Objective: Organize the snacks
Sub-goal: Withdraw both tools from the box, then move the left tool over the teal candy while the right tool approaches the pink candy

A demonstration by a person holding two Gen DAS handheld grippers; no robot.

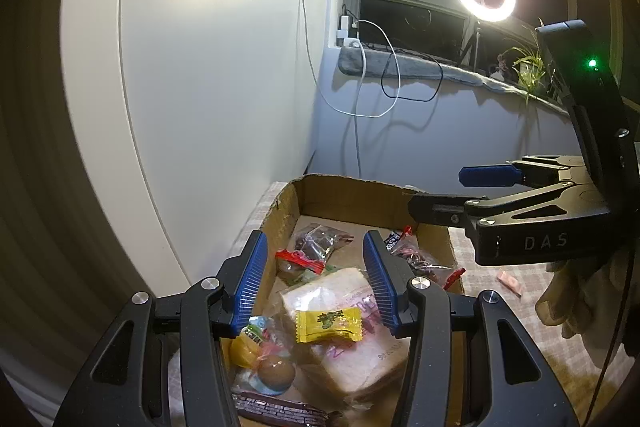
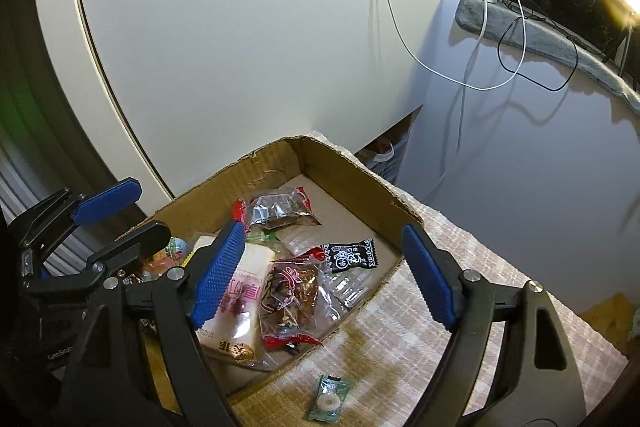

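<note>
Your left gripper [image 1: 316, 285] hangs part-open and empty over the box [image 1: 344, 197] of snacks; your right gripper [image 2: 324, 275] gapes wide, empty.

The left gripper [image 1: 316, 281] and right gripper [image 2: 324, 277] share 1 build: black skeletal arms with triangular cut-outs, silver round screws at the pivots, and 2 blue ribbed pads [image 1: 250, 287] each. White lettering marks the right gripper's body.
</note>
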